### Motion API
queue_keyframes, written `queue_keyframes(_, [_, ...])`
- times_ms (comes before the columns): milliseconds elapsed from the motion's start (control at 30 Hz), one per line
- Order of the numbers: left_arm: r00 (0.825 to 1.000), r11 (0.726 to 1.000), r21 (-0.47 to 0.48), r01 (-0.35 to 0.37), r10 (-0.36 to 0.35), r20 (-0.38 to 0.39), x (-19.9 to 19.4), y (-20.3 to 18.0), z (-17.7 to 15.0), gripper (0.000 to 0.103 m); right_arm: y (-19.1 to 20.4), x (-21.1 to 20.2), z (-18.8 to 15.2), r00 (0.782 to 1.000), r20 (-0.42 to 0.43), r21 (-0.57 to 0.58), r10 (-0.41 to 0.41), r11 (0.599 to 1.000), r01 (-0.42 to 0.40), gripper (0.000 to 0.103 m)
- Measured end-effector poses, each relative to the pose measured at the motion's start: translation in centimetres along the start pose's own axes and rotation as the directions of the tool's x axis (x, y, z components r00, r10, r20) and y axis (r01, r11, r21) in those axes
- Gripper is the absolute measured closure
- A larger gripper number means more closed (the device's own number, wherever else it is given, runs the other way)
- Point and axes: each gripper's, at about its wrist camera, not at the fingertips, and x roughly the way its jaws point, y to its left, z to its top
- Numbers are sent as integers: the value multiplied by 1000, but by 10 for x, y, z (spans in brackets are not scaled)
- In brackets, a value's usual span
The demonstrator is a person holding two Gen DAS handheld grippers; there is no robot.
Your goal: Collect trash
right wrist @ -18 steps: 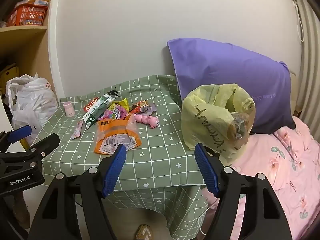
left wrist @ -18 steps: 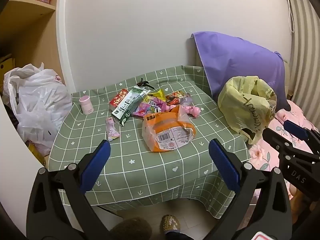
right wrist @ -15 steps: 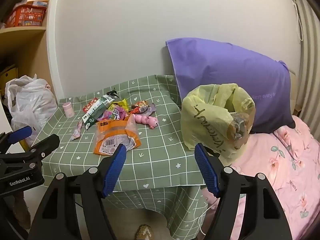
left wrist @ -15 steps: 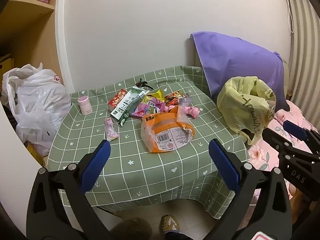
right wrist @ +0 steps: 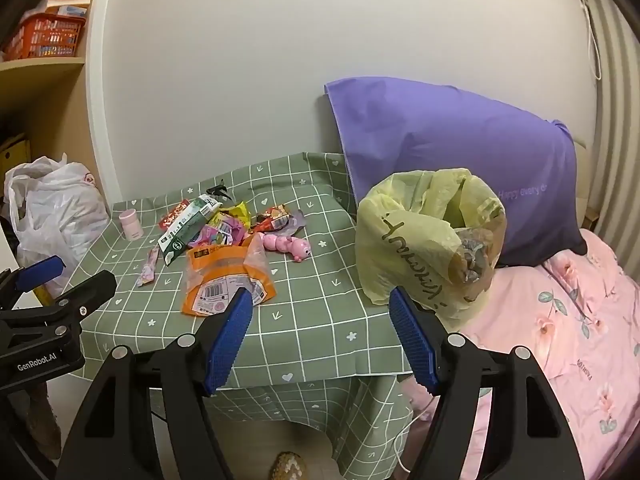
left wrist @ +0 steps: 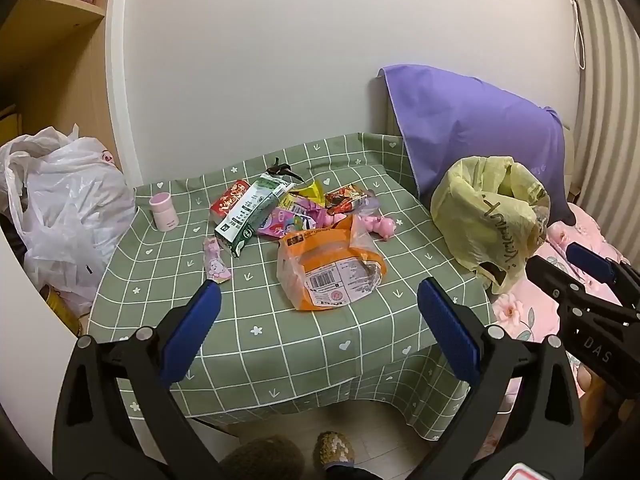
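"GenRobot.AI" on left gripper (right wrist: 52,276); perhaps "DAS" on right gripper (left wrist: 592,276).

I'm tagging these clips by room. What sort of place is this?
Most likely a bedroom at home: a bed with a pink floral sheet and a purple pillow stands beside a small table under a green checked cloth strewn with snack wrappers.

Green squares, pink flowers, a yellow bag

The worktop cloth (left wrist: 280,340) is green with white squares, hearts and flowers. The trash bag (right wrist: 424,240) is yellow with black writing. The pillow (right wrist: 460,152) is purple. The bed sheet (right wrist: 560,320) is pink with flowers. One wrapper (left wrist: 328,272) is orange. The fingers (right wrist: 228,336) have blue pads.
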Motion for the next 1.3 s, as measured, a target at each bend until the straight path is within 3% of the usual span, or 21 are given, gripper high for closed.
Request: queue_keyframes(1300, [999, 999, 14, 36, -36, -11, -2, 1, 6, 9, -7, -3, -3, 1000, 5, 21, -12, 1000, 12, 36])
